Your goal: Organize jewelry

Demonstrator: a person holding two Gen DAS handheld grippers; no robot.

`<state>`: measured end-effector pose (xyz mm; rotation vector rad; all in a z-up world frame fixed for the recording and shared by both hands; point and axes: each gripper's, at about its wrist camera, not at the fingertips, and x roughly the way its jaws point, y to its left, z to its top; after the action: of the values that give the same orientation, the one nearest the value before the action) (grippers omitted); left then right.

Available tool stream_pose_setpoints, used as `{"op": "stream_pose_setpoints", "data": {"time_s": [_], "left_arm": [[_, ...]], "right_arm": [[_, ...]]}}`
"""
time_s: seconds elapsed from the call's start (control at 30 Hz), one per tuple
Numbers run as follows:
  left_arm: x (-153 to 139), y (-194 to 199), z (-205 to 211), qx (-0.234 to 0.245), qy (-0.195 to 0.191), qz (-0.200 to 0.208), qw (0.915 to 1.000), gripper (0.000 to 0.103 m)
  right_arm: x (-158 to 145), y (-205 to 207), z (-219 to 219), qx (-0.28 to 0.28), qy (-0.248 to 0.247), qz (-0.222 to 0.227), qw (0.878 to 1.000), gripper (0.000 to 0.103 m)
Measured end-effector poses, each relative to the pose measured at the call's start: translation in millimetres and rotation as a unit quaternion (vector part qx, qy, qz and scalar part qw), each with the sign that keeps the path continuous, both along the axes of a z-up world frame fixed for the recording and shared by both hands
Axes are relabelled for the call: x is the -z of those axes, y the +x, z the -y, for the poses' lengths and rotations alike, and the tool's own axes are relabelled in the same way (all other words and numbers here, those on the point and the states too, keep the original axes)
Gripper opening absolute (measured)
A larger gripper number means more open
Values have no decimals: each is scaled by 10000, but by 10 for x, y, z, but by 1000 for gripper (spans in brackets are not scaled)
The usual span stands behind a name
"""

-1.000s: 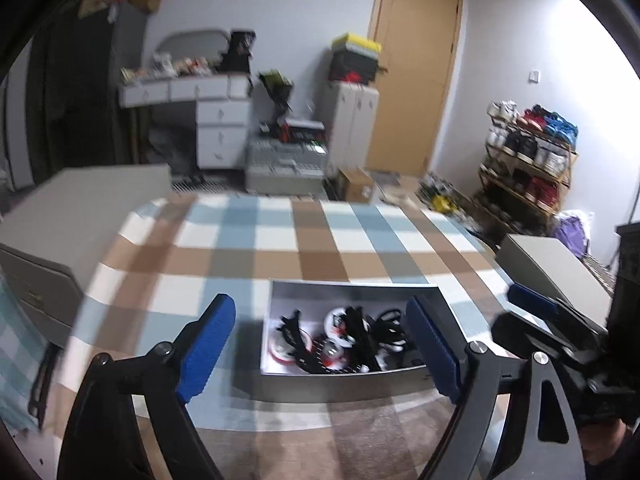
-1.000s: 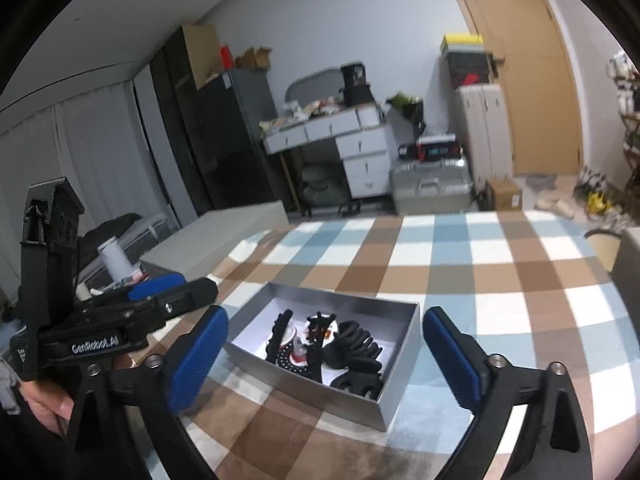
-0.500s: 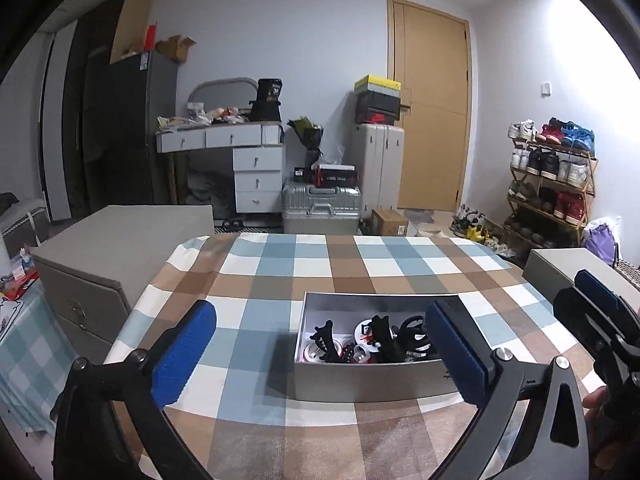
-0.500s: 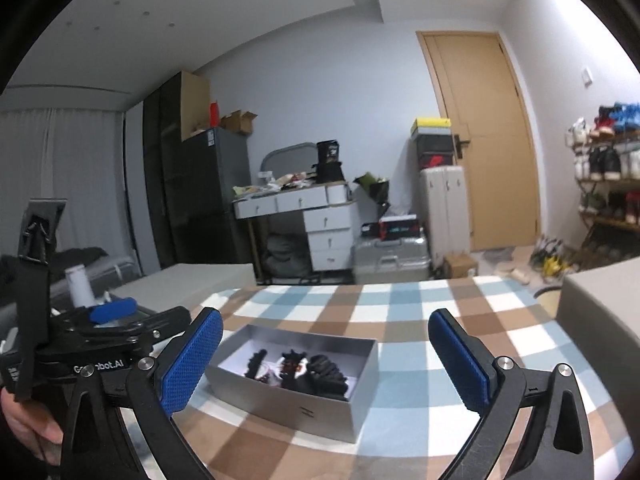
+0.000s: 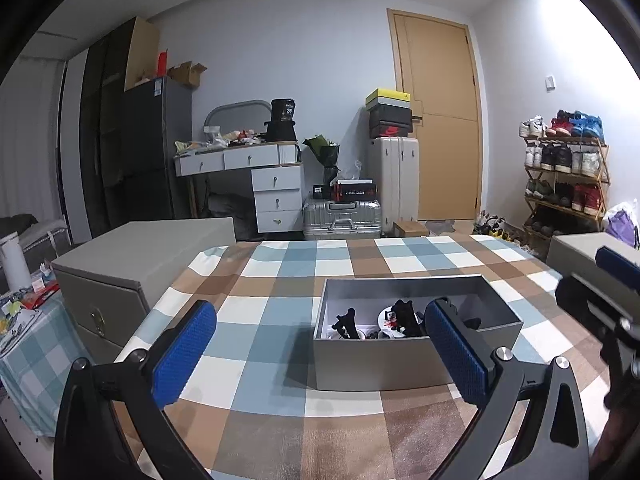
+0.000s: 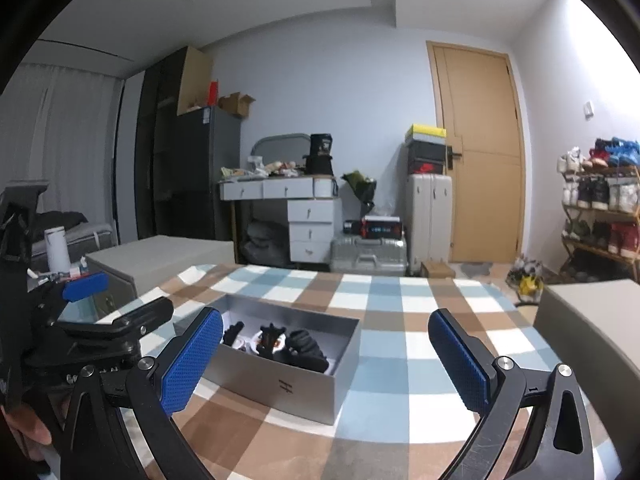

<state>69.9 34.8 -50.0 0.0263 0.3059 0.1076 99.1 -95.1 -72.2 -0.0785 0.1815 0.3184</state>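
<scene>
An open silver box (image 5: 416, 356) stands on the checked tablecloth (image 5: 280, 320); it also shows in the right wrist view (image 6: 280, 384). Inside lie several black hair clips (image 5: 404, 314) and white-and-red round pieces (image 5: 386, 316), also seen in the right wrist view (image 6: 304, 346). My left gripper (image 5: 320, 354) is open and empty, low over the cloth just before and left of the box. My right gripper (image 6: 326, 362) is open and empty, to the right of the box. Each gripper appears at the edge of the other's view.
A grey cabinet (image 5: 132, 264) stands at the table's left edge and another grey block (image 6: 592, 320) at its right. Behind the table are a white desk (image 5: 256, 176), suitcases (image 5: 342, 218), a shoe rack (image 5: 568, 184) and a door (image 5: 436, 120).
Both grippers have drawn back and tilted up from over the box, so more of the room shows. The box now sits farther ahead. Both stay open.
</scene>
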Motion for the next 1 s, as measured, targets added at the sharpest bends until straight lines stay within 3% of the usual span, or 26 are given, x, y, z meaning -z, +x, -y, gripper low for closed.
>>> {"op": "stream_pose_setpoints", "data": {"time_s": [0.23,1.0], "left_arm": [[-7,-4,-41,89,-169,-42,9998,102],[8,-18,-32,64,-242,-7,9997,102]], "right_arm": [[79,193,11,194,-23,-489,9986,103],[92,134,-48,106,-171,-414,9989,103]]}}
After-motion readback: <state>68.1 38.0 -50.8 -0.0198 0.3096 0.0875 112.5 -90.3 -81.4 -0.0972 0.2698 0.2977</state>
